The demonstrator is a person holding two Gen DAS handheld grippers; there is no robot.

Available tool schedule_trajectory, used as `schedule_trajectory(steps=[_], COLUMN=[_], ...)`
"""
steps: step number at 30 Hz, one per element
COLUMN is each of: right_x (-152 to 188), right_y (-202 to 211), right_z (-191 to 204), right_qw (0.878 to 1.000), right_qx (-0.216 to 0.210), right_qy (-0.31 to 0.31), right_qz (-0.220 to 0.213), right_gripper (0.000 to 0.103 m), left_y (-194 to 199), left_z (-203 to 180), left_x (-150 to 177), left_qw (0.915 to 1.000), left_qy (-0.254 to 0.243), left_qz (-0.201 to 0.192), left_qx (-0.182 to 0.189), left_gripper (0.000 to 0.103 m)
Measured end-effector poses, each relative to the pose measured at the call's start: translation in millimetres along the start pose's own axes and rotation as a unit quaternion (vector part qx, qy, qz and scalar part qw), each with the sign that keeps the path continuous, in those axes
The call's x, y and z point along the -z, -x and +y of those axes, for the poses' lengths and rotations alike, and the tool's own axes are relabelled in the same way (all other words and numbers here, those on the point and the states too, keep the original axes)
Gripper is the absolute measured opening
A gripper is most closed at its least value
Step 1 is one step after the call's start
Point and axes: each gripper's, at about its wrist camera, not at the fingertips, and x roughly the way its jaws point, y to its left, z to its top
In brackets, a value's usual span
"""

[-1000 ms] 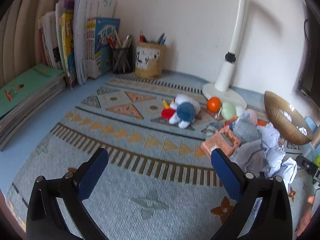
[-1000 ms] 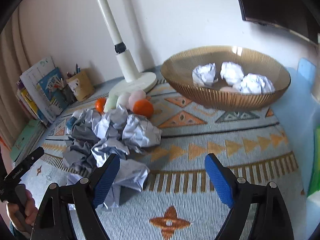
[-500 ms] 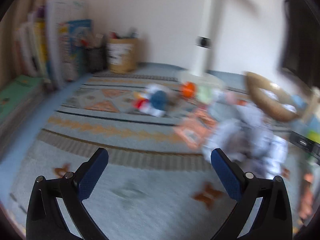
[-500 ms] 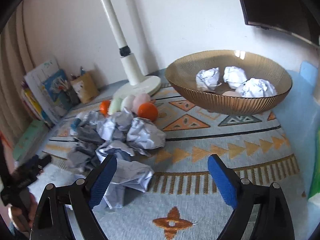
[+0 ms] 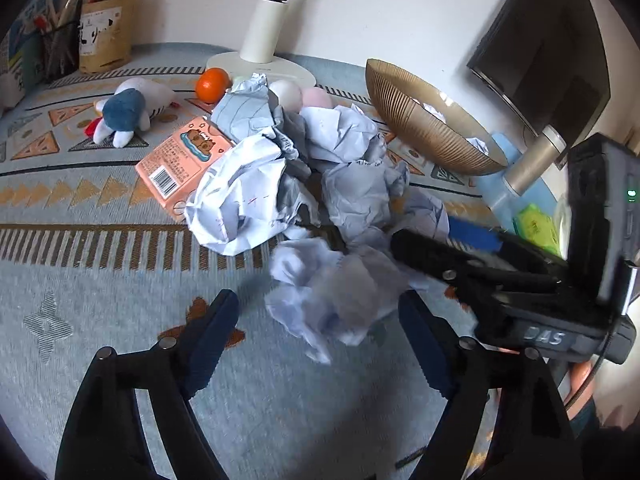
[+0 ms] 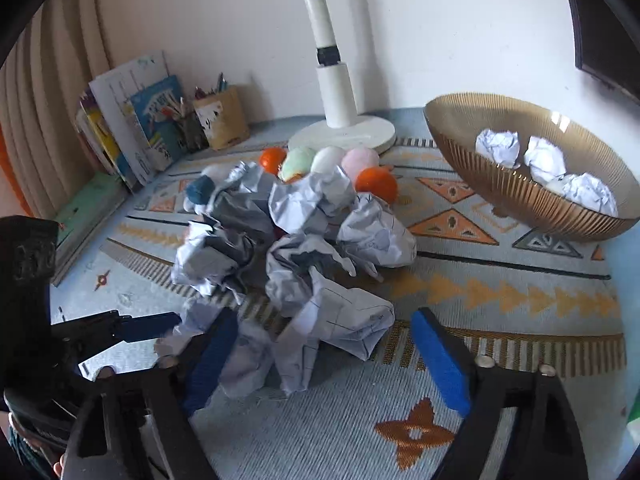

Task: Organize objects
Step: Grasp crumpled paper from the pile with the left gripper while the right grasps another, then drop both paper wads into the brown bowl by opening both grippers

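Observation:
A heap of crumpled paper balls (image 5: 296, 184) lies on the patterned mat, also in the right wrist view (image 6: 304, 256). My left gripper (image 5: 320, 336) is open, its pads either side of the nearest paper ball (image 5: 336, 300). My right gripper (image 6: 324, 360) is open, close over the near edge of the heap, a crumpled sheet (image 6: 340, 324) between its pads. A ribbed amber bowl (image 6: 500, 188) at the right holds several paper balls (image 6: 544, 160). The right gripper's body shows at the right of the left wrist view (image 5: 480, 260).
A white lamp base (image 6: 344, 132), oranges (image 6: 376, 184) and pastel eggs (image 6: 332, 160) sit behind the heap. A plush toy (image 5: 128, 112) and an orange card pack (image 5: 184, 160) lie left. Books (image 6: 132, 132) and pen holders (image 6: 220, 120) line the far left wall.
My left gripper swung right and moved in close to the paper heap. My right gripper advanced and lowered toward the heap's near edge. Both stayed open.

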Motion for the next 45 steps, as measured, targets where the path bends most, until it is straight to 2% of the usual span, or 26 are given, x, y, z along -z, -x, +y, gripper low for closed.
schedule_trajectory(steps=[1, 2, 3, 4, 5, 6, 7, 8, 9, 12, 14, 20, 24, 27, 31, 34, 36, 39, 41, 42, 44, 45], right_x=[0, 0, 0, 0, 1, 2, 3, 4, 4, 6, 8, 19, 11, -6, -47, -76, -96, -116, -123, -127, -135, -134], right_y=[-4, -7, -10, -11, -12, -12, -12, -11, -10, -1, 3, 37, 80, 123, 165, 167, 155, 132, 120, 115, 102, 96], right_z=[-4, -10, -15, -19, -24, -26, -28, -29, -30, -32, -34, -38, -53, -73, -106, -130, -146, -172, -188, -194, -204, -208], right_qw=[1.0, 1.0, 0.999, 0.999, 0.997, 0.997, 0.996, 0.995, 0.995, 0.994, 0.994, 0.993, 0.991, 0.989, 0.978, 0.971, 0.969, 0.966, 0.962, 0.961, 0.964, 0.964], right_qx=[-0.003, -0.004, -0.006, -0.012, -0.033, -0.046, -0.057, -0.059, -0.065, -0.074, -0.075, -0.081, -0.077, -0.044, 0.032, 0.054, 0.071, 0.057, 0.039, 0.038, 0.046, 0.042], right_qy=[-0.01, -0.02, -0.032, -0.043, -0.054, -0.059, -0.063, -0.066, -0.069, -0.074, -0.079, -0.083, -0.097, -0.101, -0.121, -0.146, -0.166, -0.204, -0.232, -0.236, -0.235, -0.239], right_qz=[0.011, 0.02, 0.028, 0.031, 0.033, 0.035, 0.036, 0.034, 0.031, 0.014, 0.013, -0.016, -0.055, -0.103, -0.167, -0.18, -0.168, -0.146, -0.139, -0.139, -0.117, -0.107], right_gripper=[0.076, 0.074, 0.07, 0.067, 0.059, 0.049, 0.048, 0.036, 0.031, 0.02, 0.016, 0.015, 0.015, 0.015, 0.015, 0.015, 0.015, 0.015, 0.016, 0.022, 0.033, 0.034], left_y=[-1, -2, -2, -1, 0, 0, 1, 2, 3, 7, 14, 31, 49, 51, 29, -4, -25, -43, -55, -61, -70, -71], left_z=[-3, -3, -4, -5, -5, -6, -6, -7, -8, -10, -13, -38, -72, -101, -135, -150, -160, -168, -168, -166, -162, -159], left_x=[0, 0, 1, 2, 3, 5, 4, 5, 6, 8, 10, 6, -19, -56, -116, -148, -162, -172, -177, -180, -183, -182], left_qw=[1.0, 1.0, 1.0, 1.0, 1.0, 0.9999, 0.9999, 0.9999, 0.9998, 0.9997, 0.9995, 0.9982, 0.9938, 0.9891, 0.986, 0.9879, 0.9874, 0.9851, 0.9855, 0.9866, 0.9887, 0.9886], left_qy=[-0.001, -0.002, -0.003, -0.005, -0.005, -0.007, -0.01, -0.014, -0.017, -0.022, -0.021, -0.041, -0.083, -0.114, -0.128, -0.123, -0.131, -0.145, -0.143, -0.136, -0.126, -0.123], left_qz=[-0.001, 0.001, 0.0, -0.001, 0.0, 0.002, 0.0, -0.002, -0.003, -0.009, -0.019, -0.041, -0.072, -0.093, -0.106, -0.094, -0.088, -0.092, -0.09, -0.087, -0.075, -0.078], left_qx=[0.002, 0.007, 0.006, 0.005, 0.007, 0.012, 0.01, 0.008, 0.005, 0.001, 0.012, 0.016, 0.019, 0.009, 0.013, 0.009, -0.002, -0.013, -0.017, -0.022, -0.032, -0.038], left_gripper=[0.077, 0.068, 0.066, 0.059, 0.045, 0.042, 0.041, 0.04, 0.039, 0.037, 0.037, 0.037, 0.037, 0.037, 0.037, 0.037, 0.037, 0.037, 0.047, 0.052, 0.091, 0.092])
